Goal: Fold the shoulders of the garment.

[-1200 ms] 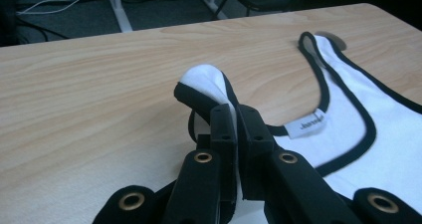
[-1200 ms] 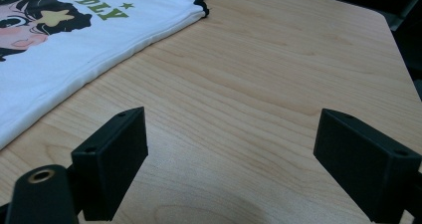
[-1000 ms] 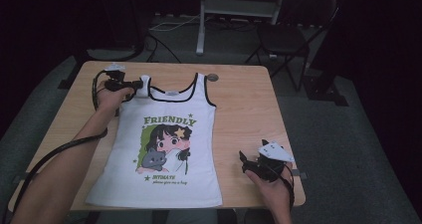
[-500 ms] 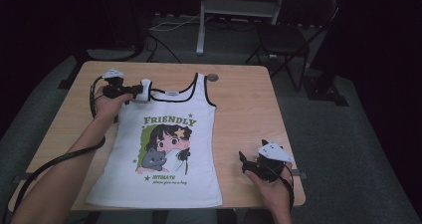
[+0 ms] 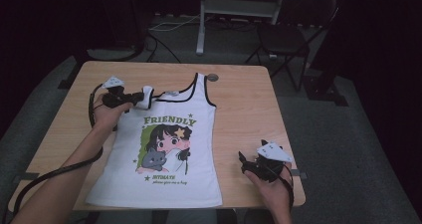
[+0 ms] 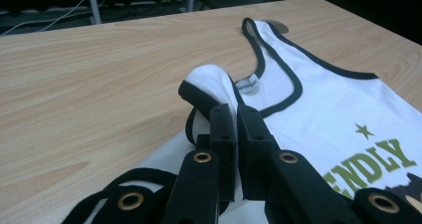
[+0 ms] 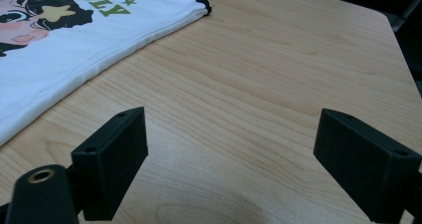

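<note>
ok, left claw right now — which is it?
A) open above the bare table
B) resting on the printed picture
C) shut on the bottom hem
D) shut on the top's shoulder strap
D: in the left gripper view the left claw has its jaws pinched together on the black-trimmed shoulder strap of the tank top, and the strap is bunched up and lifted off the table.

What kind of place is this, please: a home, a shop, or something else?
Probably a lab or studio set up for recording, not a home. A lone wooden table stands on grey carpet in a dark room, with a folding chair and loose cables behind. A tank top lies on it.
</note>
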A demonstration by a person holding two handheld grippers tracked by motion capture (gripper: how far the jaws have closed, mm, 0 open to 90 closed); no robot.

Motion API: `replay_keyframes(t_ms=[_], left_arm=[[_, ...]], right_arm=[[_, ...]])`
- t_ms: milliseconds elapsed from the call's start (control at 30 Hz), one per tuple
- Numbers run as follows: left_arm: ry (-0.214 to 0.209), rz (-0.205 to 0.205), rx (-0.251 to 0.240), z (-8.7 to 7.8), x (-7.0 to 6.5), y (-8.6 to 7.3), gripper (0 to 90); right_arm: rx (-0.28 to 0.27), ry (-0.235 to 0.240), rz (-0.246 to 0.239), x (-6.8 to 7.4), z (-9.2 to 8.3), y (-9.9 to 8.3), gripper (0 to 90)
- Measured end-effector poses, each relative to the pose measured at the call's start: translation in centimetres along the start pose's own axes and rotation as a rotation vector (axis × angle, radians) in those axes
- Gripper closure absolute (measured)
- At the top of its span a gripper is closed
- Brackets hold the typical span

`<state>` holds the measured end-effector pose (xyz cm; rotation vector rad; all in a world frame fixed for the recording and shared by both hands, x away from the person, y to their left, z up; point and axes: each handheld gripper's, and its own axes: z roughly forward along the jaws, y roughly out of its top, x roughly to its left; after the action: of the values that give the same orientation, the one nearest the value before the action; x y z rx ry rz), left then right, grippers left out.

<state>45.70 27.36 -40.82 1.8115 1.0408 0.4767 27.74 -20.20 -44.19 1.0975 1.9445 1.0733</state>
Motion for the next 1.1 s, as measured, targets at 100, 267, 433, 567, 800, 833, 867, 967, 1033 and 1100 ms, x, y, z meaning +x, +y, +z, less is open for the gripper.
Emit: replay_keyframes(t_ms=[100, 267, 433, 567, 800, 833, 867, 967, 1033, 1100], left_arm=[[-0.001, 0.010, 0.002, -0.2, -0.3, -0.3, 86.6], [-0.002, 0.032, 0.009, -0.5, -0.7, -0.7, 86.4], [-0.007, 0.040, 0.010, -0.7, -1.0, -1.3, 86.3], [-0.013, 0.055, 0.013, -0.8, -1.3, -1.7, 86.2], [-0.025, 0.068, 0.011, -1.1, -1.8, -2.1, 85.9], [-0.026, 0.071, 0.013, -1.1, -1.9, -2.2, 85.9], [-0.028, 0.076, 0.015, -1.2, -1.9, -2.3, 85.7], [-0.036, 0.083, 0.017, -1.4, -2.2, -2.5, 85.0], [-0.045, 0.083, 0.017, -1.4, -2.3, -2.6, 84.7], [-0.058, 0.090, 0.027, -1.4, -2.5, -2.9, 84.8]], right_arm=[[-0.001, 0.001, -0.001, 0.0, 0.0, 0.0, 13.3], [0.001, 0.002, 0.000, 0.0, 0.0, 0.0, 13.3], [0.004, 0.003, -0.002, 0.0, 0.0, 0.0, 13.3], [0.007, 0.003, -0.003, 0.1, 0.0, 0.0, 13.3], [0.008, 0.003, -0.007, 0.1, 0.0, 0.0, 13.2], [0.007, 0.003, -0.008, 0.1, 0.0, 0.0, 13.2], [0.007, 0.003, -0.005, 0.1, 0.0, 0.0, 13.2], [0.007, 0.003, -0.003, 0.1, 0.0, 0.0, 13.3], [0.008, 0.003, -0.005, 0.1, 0.0, 0.0, 13.2], [0.009, 0.003, -0.005, 0.1, 0.0, 0.0, 13.3]])
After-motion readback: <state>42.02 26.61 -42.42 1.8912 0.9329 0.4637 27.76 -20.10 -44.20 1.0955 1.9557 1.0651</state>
